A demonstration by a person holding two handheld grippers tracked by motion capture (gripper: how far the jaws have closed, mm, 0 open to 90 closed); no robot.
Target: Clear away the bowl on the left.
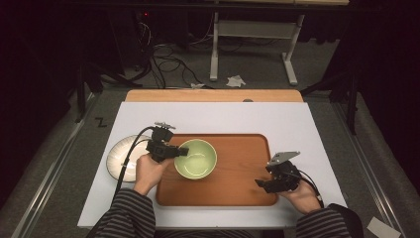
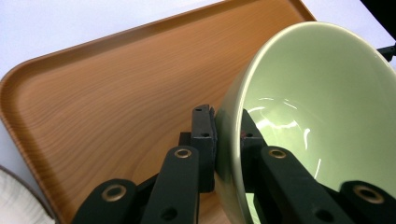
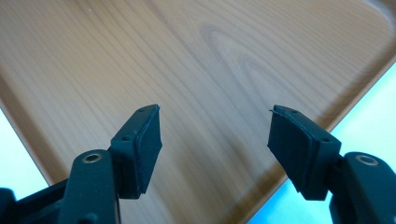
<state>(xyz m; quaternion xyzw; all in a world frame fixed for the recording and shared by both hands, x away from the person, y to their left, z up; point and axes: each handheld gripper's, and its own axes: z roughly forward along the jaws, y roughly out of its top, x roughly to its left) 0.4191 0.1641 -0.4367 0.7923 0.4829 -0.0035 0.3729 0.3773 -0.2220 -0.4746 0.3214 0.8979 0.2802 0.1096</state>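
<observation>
Two jaws of the left hand-held gripper (image 2: pixel 227 135) pinched the green bowl (image 1: pixel 196 158) at its nine-o'clock rim; the right hand-held gripper (image 3: pixel 215 140) gaped wide, farther off.

The tray (image 1: pixel 237 191) lies on the table (image 1: pixel 213 116) before me. The bowl (image 1: pixel 196 158) sits in its left part, my left gripper (image 1: pixel 177 151) at the bowl's left rim. The plate (image 1: pixel 115 157) lies on the table just left of the tray. My right gripper (image 1: pixel 261 184) is over the tray's right near part.

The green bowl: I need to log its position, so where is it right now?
In the high view the green bowl sits on the left half of the wooden tray, its left rim clamped by the left gripper, with a white plate just beyond the tray's left edge.
</observation>
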